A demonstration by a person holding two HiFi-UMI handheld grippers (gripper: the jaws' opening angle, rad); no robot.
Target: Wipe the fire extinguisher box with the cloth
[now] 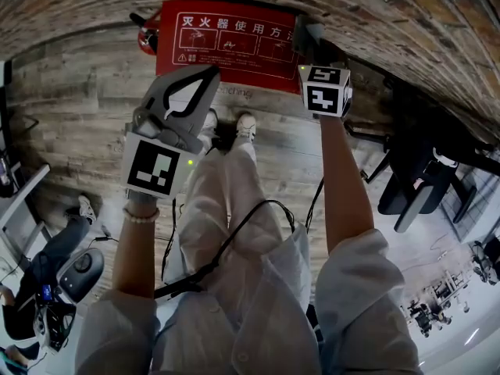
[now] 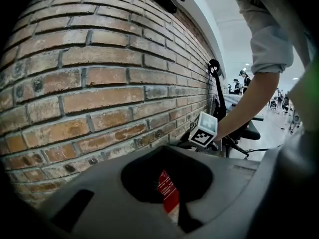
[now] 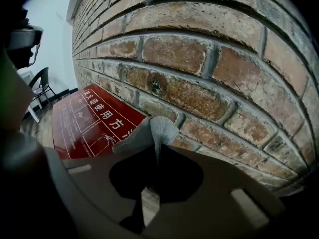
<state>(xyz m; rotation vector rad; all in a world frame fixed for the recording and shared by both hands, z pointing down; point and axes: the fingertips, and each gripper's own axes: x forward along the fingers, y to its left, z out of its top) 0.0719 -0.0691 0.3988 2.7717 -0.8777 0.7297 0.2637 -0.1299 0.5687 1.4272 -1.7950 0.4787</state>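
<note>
At far right corner of fire extinguisher box (image 1: 226, 62): cloth (image 3: 157, 128) pinched in right gripper (image 3: 153, 148), poised for wiping; left gripper (image 1: 209, 75) closed, empty, idling nearer.

We see soft, even light and faint shadows. It is brightest by the white ceiling (image 2: 234, 26). The brick wall (image 2: 99, 73) bends like a bowl, and the picture corners go black.

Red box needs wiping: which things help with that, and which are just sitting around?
For the job:
red box
grey cloth, pinched in the right gripper

Just around:
black chair
brick wall
left gripper, holding nothing
</note>
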